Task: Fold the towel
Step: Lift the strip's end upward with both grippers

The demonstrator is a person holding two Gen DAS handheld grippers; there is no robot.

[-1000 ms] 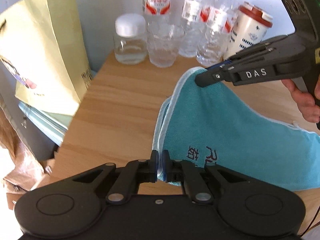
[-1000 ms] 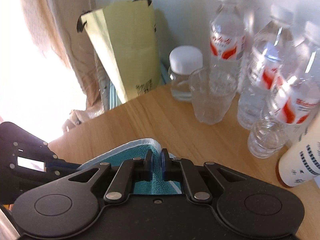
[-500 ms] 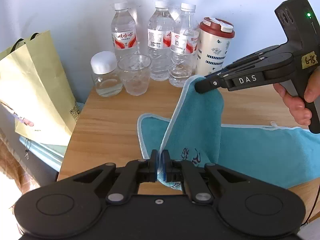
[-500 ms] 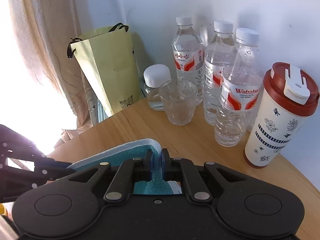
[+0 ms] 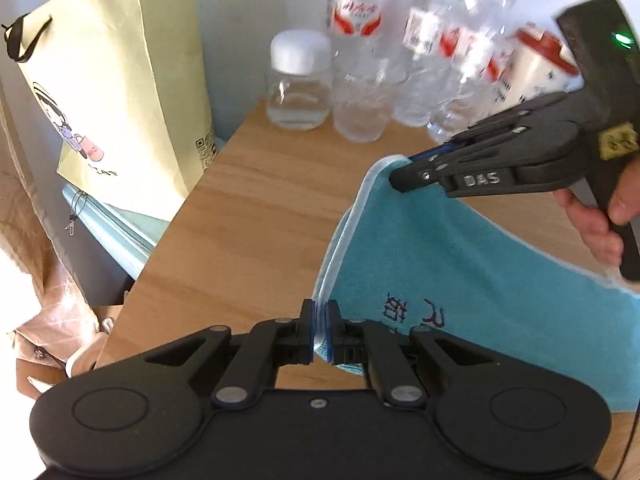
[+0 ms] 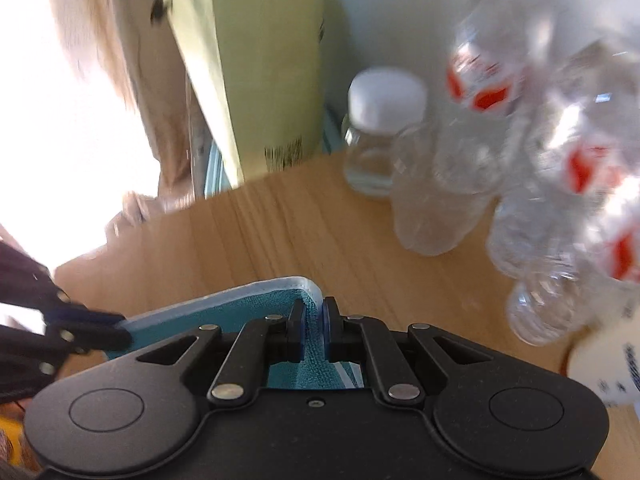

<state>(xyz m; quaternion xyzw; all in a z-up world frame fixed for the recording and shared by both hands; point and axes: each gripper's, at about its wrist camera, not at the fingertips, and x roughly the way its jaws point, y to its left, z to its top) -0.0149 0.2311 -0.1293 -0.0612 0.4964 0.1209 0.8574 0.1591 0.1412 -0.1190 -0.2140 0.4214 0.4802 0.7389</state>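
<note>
Left hand-held gripper low at the near edge of the bench, fingers pinched on the white-trimmed hem of the teal towel. Right hand-held gripper raised to its right, gripped by a hand, clamped on the far hem corner; right wrist view confirms terry cloth between its pads. Towel hangs taut between the two, its far end trailing rightward on the wood. Rear of bench: white-lidded jar, glass tumbler, water bottles blurred. Yellow paper bag stands off the left edge, against a pale wall.
</note>
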